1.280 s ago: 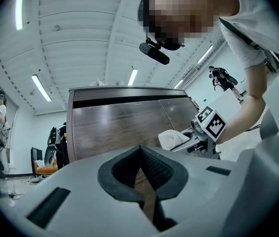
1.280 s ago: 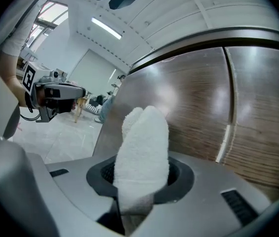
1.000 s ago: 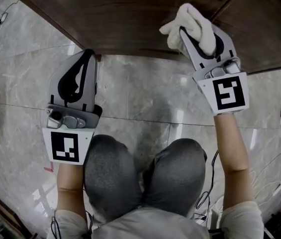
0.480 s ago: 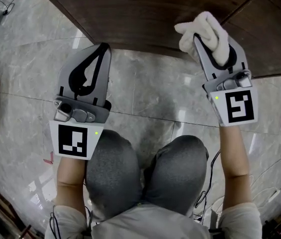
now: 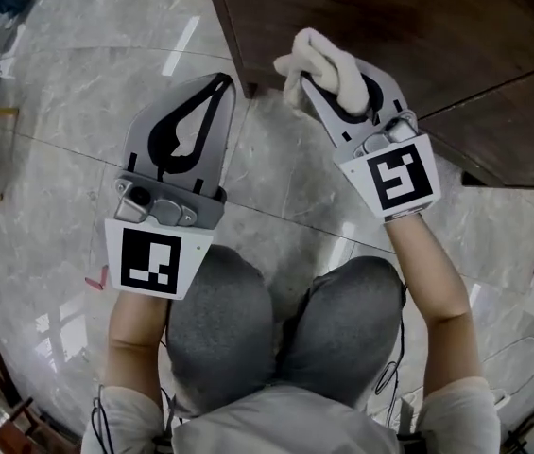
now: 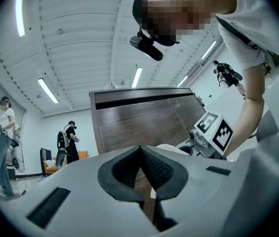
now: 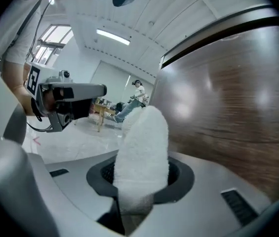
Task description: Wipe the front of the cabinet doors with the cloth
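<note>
Nearest, the person's knees are bent above the marble floor. Ahead, the left claw hangs over that floor, its jaws pressed together with nothing between them. The right claw is clamped on the white cloth, whose bunched end sticks out past the jaws, close to the dark wooden cabinet door. Whether cloth and door touch cannot be told.

Cloth: lower end hidden inside my right gripper.
Cabinet: cut off by the frame's top and right edges.
</note>
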A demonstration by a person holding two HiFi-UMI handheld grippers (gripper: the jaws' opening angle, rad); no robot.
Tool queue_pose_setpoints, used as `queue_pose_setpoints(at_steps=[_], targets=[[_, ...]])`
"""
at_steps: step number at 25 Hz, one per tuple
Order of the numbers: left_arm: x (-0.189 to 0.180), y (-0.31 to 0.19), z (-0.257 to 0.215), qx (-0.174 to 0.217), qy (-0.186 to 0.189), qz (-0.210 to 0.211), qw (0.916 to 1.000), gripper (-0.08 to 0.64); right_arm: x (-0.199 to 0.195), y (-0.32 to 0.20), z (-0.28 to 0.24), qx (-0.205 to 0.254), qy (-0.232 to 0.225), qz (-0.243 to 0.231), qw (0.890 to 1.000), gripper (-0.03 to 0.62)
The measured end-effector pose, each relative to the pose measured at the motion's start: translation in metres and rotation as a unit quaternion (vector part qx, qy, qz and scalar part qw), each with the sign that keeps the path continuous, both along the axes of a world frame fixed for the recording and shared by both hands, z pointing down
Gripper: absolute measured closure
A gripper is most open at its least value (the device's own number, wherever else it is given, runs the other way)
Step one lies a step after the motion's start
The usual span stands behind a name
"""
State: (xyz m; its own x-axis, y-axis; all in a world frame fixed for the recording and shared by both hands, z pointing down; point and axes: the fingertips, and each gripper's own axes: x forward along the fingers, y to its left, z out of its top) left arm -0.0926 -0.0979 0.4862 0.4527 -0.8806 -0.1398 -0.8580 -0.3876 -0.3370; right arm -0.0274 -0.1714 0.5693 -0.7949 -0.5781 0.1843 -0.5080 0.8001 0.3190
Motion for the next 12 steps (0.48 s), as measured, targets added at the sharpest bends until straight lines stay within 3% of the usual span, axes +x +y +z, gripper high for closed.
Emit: queue_pose_setpoints(at_steps=[12], targets=[[-0.061,-0.013,0.036,-0.021,0.013,-0.017,0.9996,0.541,-0.117,-0.025,0.076,0.007,0.064,-0.042,0.997,0.457]])
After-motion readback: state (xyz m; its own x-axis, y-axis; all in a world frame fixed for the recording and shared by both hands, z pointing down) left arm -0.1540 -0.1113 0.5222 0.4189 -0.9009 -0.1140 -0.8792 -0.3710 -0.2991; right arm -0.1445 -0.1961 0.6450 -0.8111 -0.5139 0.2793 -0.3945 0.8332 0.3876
